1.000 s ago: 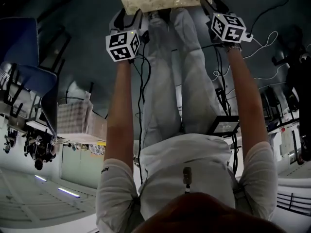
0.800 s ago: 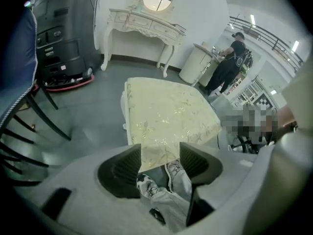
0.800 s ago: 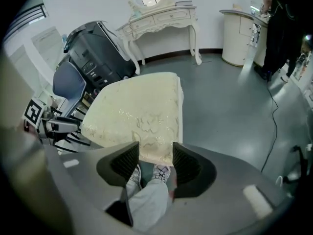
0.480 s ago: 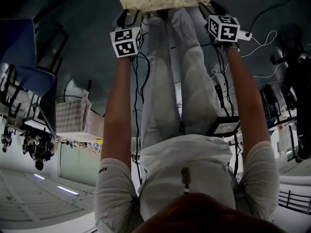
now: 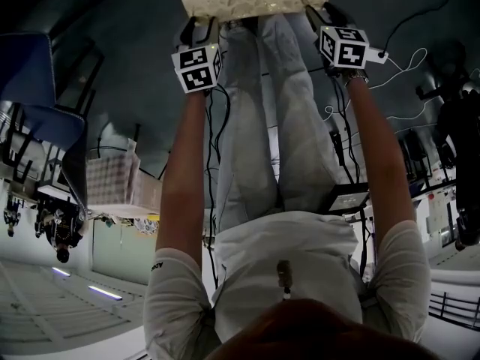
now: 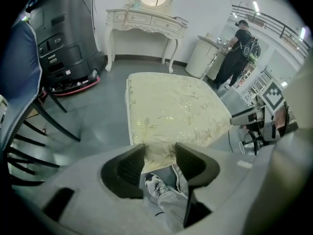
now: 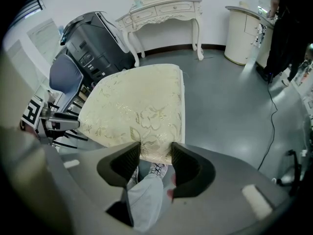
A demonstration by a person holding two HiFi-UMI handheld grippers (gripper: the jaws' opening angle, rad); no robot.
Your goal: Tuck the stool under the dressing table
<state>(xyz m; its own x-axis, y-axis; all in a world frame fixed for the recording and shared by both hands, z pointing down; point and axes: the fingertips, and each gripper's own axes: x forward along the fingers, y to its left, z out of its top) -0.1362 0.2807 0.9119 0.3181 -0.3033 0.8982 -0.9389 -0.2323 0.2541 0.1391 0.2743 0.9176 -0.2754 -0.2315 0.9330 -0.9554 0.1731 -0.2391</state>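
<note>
Left gripper view: the stool's (image 6: 171,106) near edge is taken between the jaws of the left gripper (image 6: 159,151), which have just been closing partway, and appears pinched, though pad contact is poorly seen. The right gripper (image 7: 155,151) is set likewise. Both near corners are held so the stool can be pushed squarely toward the dressing table (image 6: 146,21), well apart beyond.

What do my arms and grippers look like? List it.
The left gripper and right gripper: pale grey bodies, black ribbed jaws, a white cube with black square markers each. Black cables; short white sleeves. Left jaws have just been closing, stool cushion between them.
</note>
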